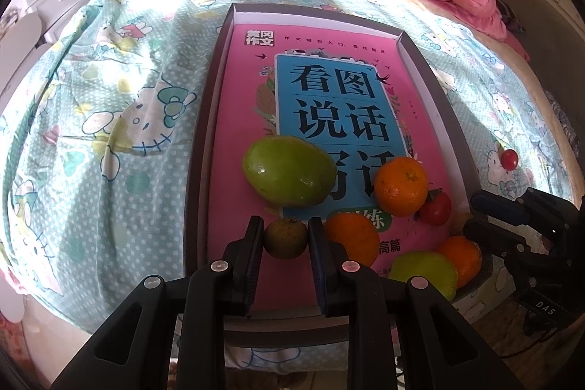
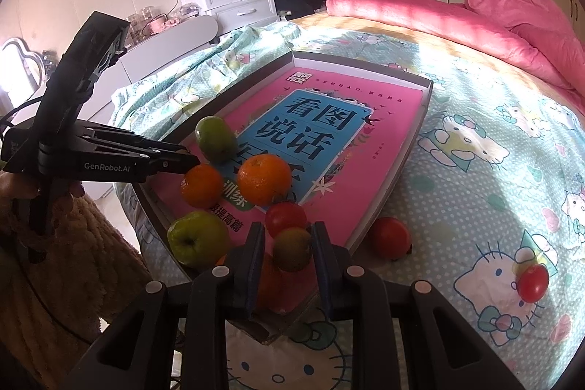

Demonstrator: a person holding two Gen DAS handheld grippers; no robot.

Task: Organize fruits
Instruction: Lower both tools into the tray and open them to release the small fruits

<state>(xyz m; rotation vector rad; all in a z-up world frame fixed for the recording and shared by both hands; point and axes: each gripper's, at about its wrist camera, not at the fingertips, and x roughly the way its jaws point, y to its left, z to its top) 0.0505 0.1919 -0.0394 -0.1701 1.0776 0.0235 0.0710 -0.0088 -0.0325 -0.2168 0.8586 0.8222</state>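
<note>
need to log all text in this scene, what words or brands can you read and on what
"GenRobot.AI": side of the left hand-held gripper
"DAS": body of the right hand-held gripper
"黄冈作文": top left corner of the pink book
"看图说话": blue panel on the book cover; the line below is hidden by fruit
"作文轻松入门...": thin line across the book's top, rest too small to read
"高篇": near the book's bottom edge

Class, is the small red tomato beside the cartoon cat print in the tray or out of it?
Out: the tomato lies on the bedsheet, apart from the tray.
</note>
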